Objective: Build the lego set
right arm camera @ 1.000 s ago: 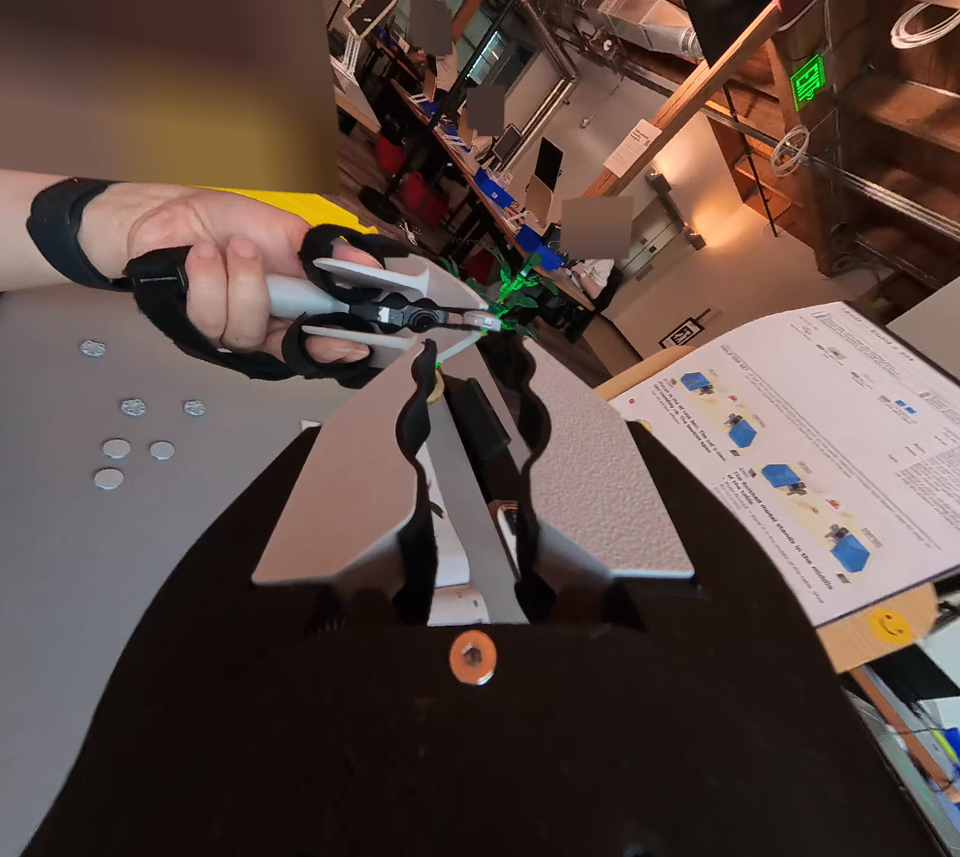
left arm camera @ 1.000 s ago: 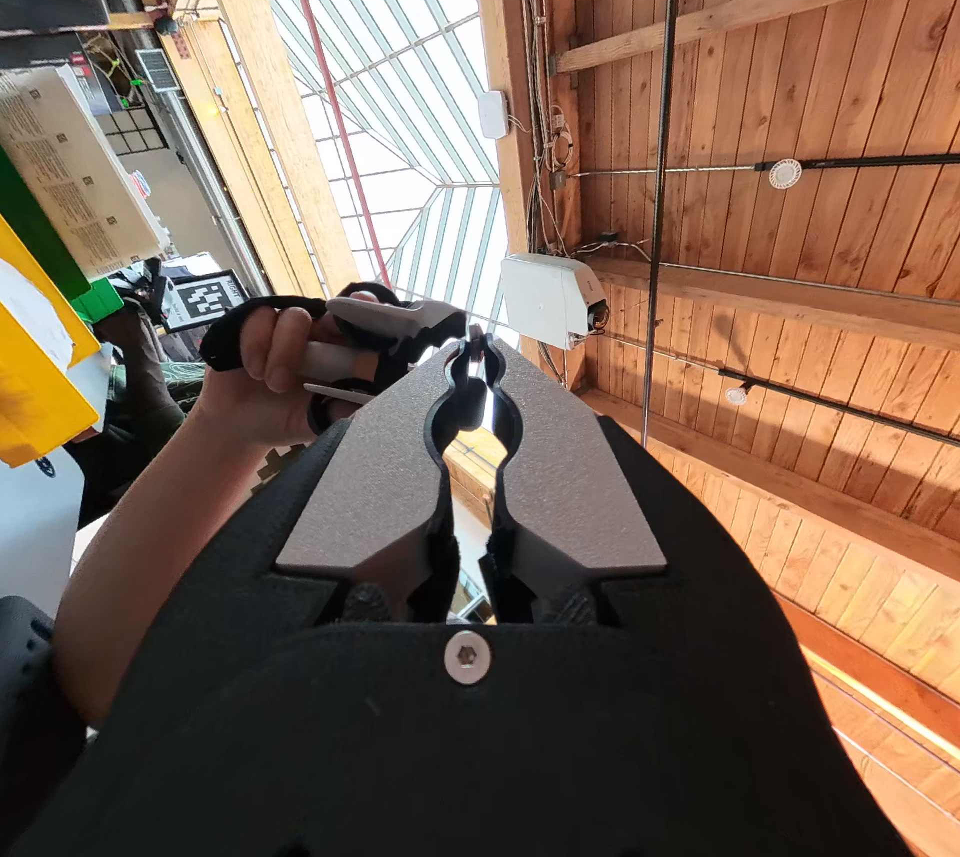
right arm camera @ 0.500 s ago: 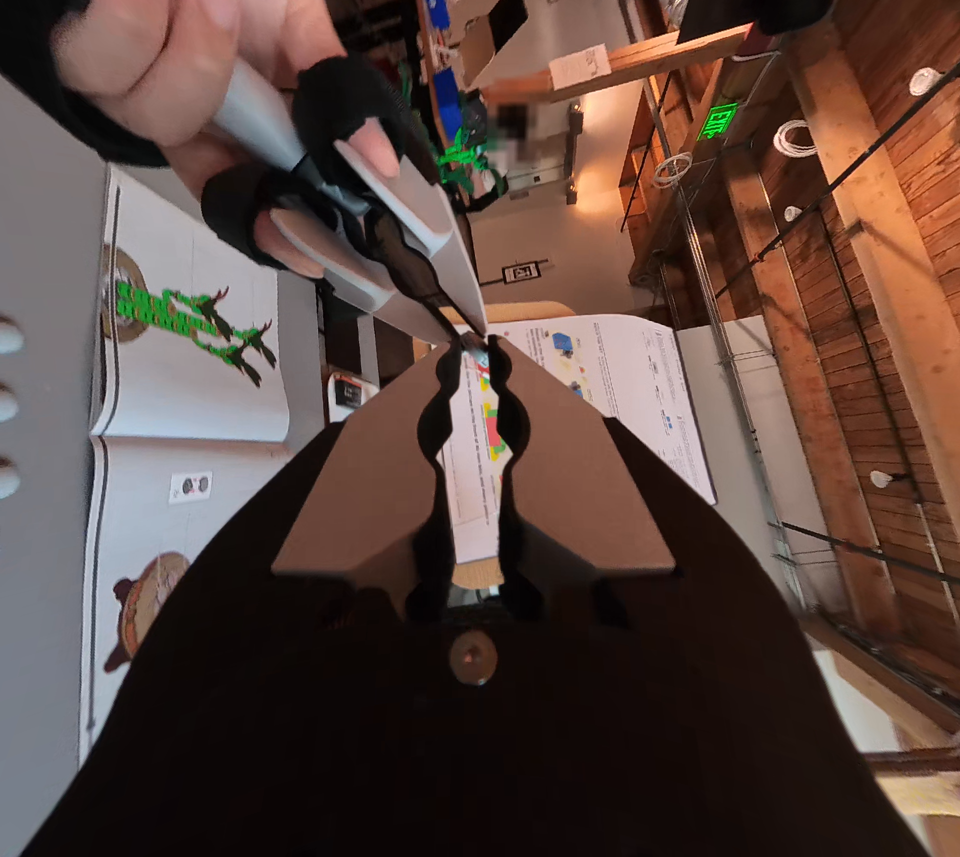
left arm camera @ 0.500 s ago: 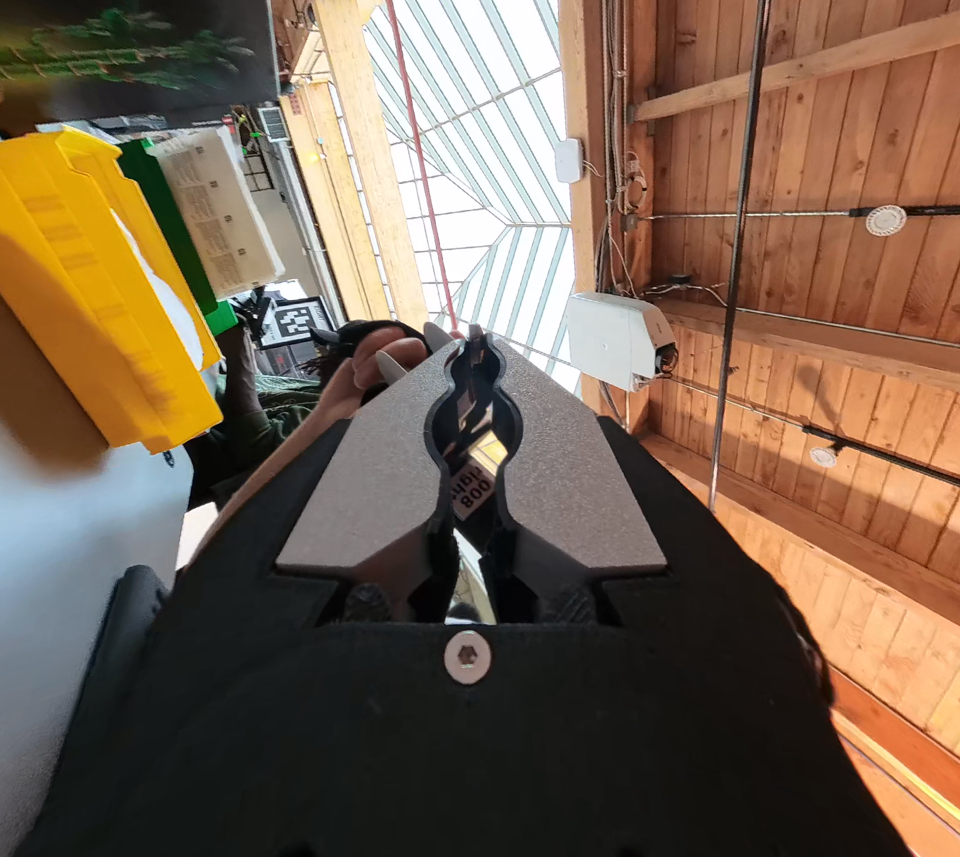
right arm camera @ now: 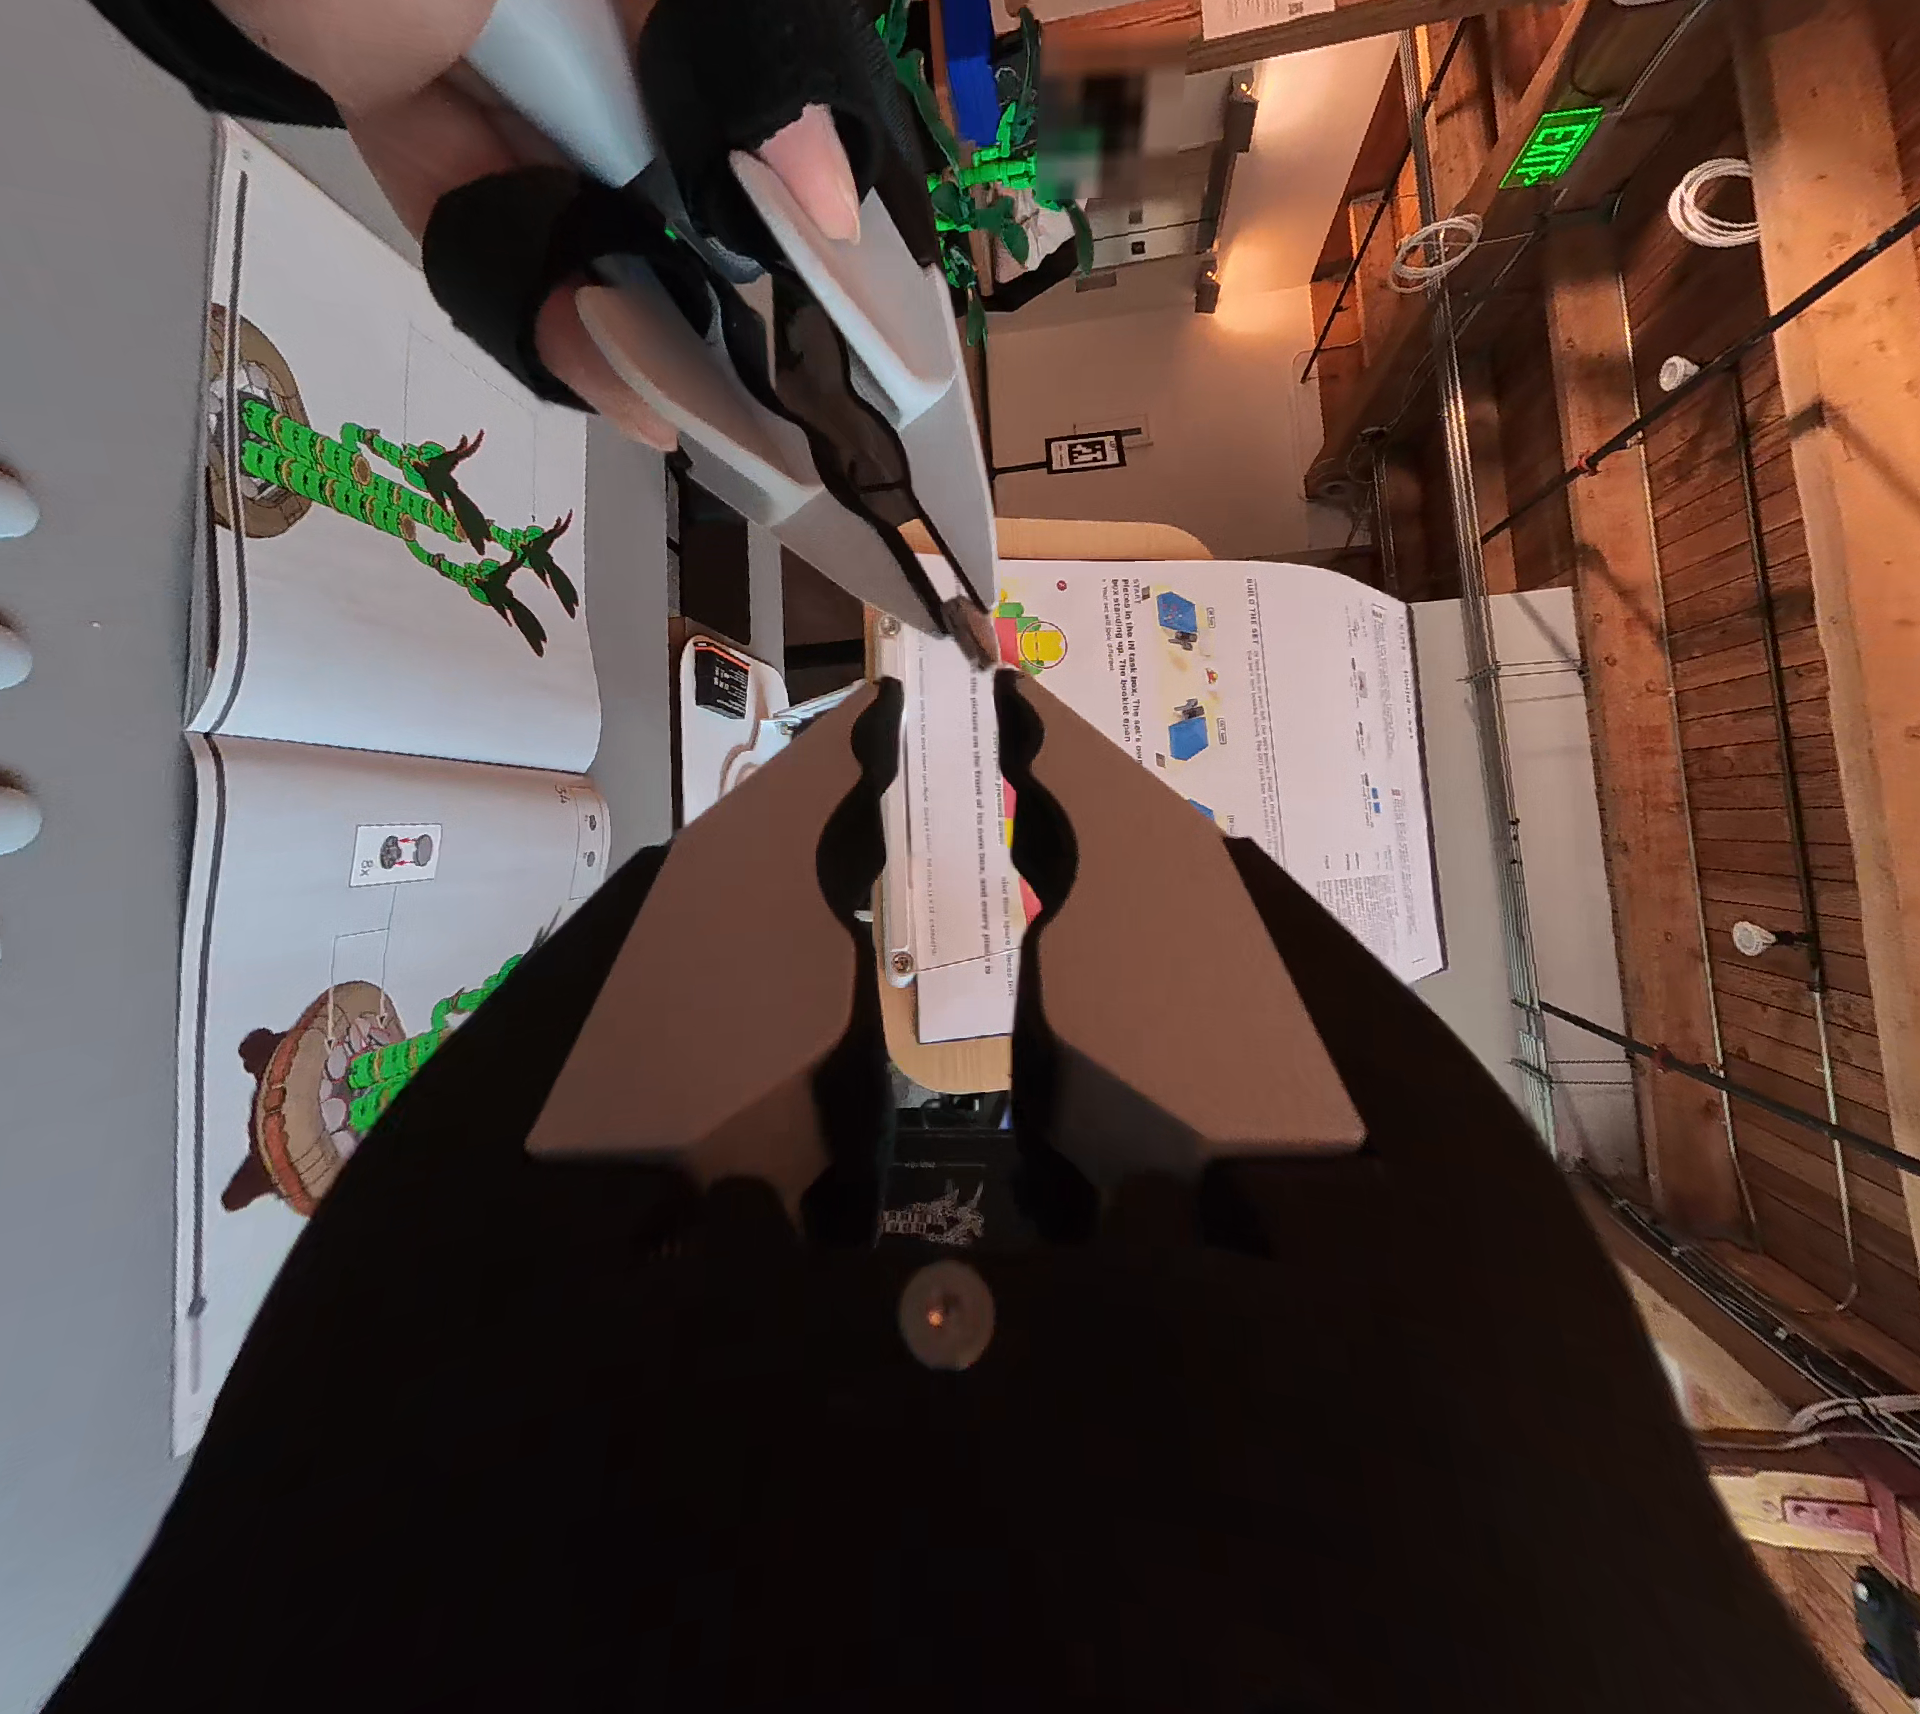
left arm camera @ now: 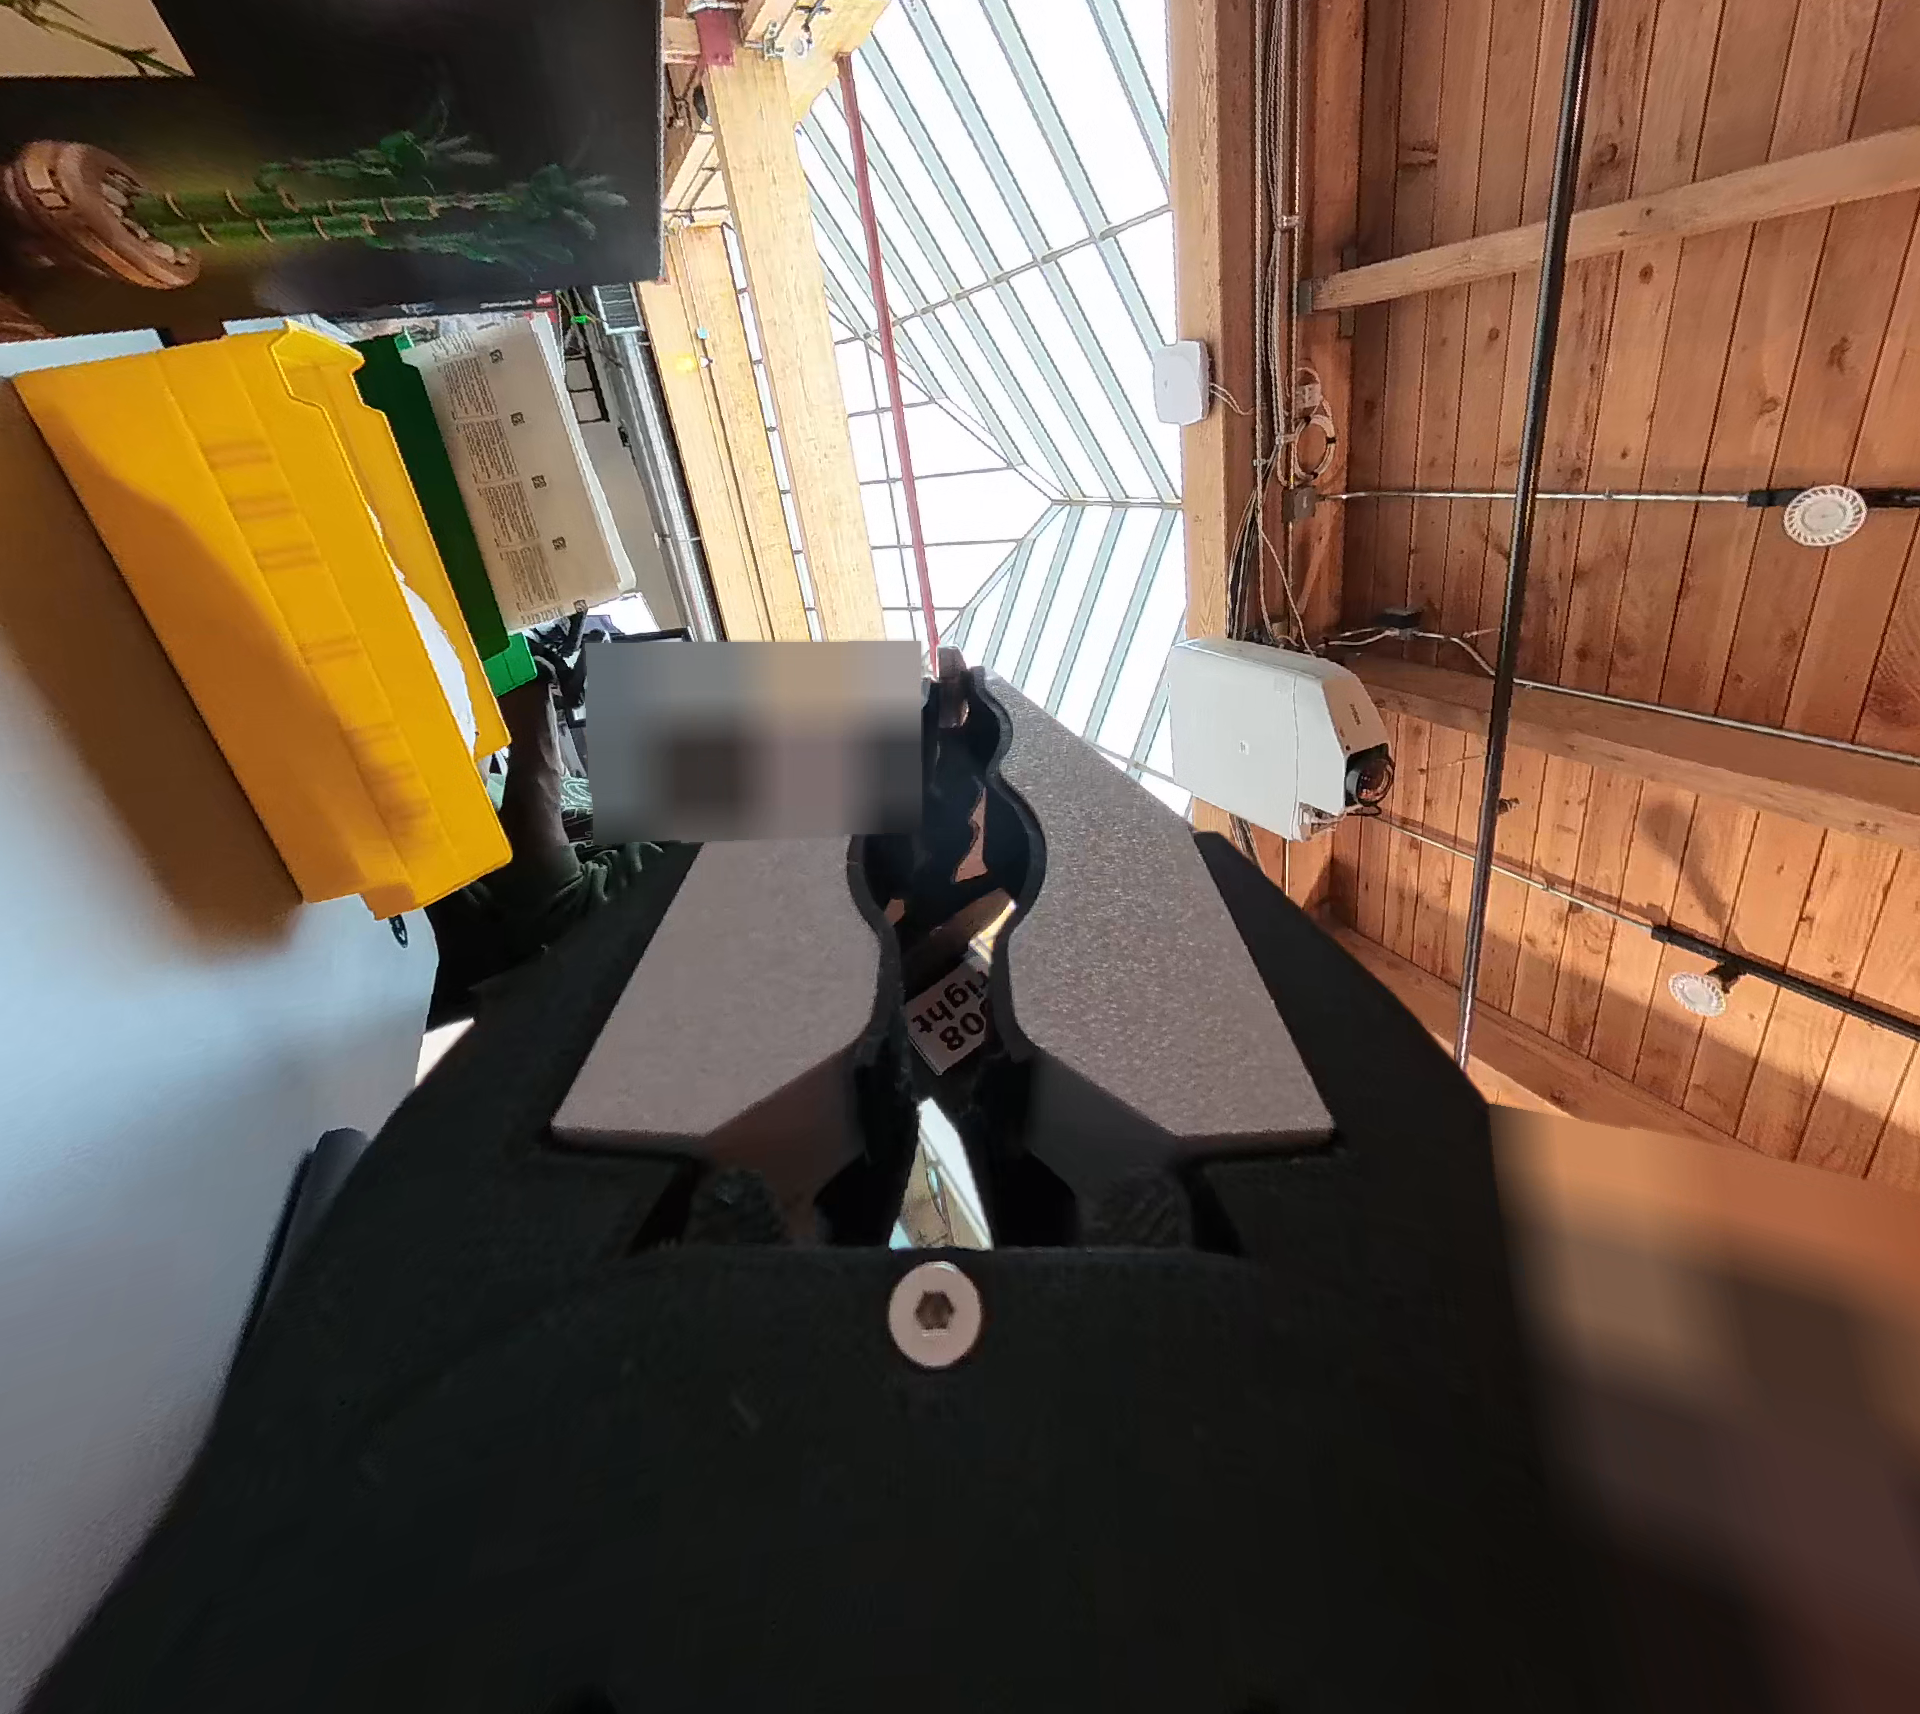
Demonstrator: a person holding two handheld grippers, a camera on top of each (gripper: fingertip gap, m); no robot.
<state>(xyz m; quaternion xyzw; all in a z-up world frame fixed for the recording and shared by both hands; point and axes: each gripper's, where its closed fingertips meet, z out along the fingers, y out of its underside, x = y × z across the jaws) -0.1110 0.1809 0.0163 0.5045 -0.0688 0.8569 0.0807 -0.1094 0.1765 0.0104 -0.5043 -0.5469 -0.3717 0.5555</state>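
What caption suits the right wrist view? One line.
Left gripper holds a small brown piece just beyond the right gripper, near the open booklet.

1. Left hand-held gripper (left arm camera: pixel 954 690) tilted up toward a wooden plank ceiling (left arm camera: pixel 1621 334) and a glazed skylight (left arm camera: pixel 1018 293); jaws nearly together, pinching a small dark piece (left arm camera: pixel 948 700) at the very tips.
2. Far left: dark set box (left arm camera: pixel 343 33) with a bamboo picture, upper corner.
3. Just below the box: yellow bin (left arm camera: pixel 270 604), with a green bin (left arm camera: pixel 436 501) beside it.
4. Right of the tips: white projector (left arm camera: pixel 1268 734) mounted on a beam.
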